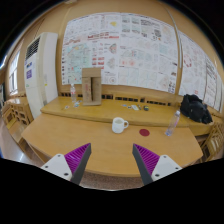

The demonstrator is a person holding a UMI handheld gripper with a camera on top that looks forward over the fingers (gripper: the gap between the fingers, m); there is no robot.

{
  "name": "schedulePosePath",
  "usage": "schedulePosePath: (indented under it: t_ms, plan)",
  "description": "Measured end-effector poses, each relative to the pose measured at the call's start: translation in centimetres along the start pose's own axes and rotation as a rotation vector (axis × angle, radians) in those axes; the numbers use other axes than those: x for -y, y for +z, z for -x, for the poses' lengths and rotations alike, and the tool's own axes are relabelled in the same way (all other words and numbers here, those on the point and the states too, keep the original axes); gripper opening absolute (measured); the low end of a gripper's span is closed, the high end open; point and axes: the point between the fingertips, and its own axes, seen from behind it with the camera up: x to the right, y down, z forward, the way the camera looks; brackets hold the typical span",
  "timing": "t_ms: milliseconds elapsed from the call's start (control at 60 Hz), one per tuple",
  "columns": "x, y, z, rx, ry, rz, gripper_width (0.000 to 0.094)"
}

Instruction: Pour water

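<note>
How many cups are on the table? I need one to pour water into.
1: a white ceramic mug stands on the wooden table, beyond the open gripper. Others may be hidden.

A white mug [119,125] stands upright on the wooden table, its handle turned to the side, well beyond the gripper's fingers. To one side of it, well apart, a clear plastic bottle [174,123] stands upright near the table's far edge; whether it holds water cannot be told.

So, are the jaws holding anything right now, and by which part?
Nothing is held: the gripper is open, with the mug and bottle on the table beyond it.
</note>
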Motion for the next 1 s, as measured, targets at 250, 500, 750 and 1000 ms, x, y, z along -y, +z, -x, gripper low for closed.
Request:
schedulePosePath:
  t_ms: [250,500,750,1000]
  plan:
    - [-6.7,5.1,-10.9,-0.088,0.021,0.079,0.0849]
    - [-12.0,15.5,-29.7,-0.23,-0.02,0.081,0.0851]
    - [-7.3,29.7,-43.9,-0.222,0.04,-0.024,0.0852]
    - [-3.4,41.6,-50.8,-0.178,0.075,-0.093,0.0825]
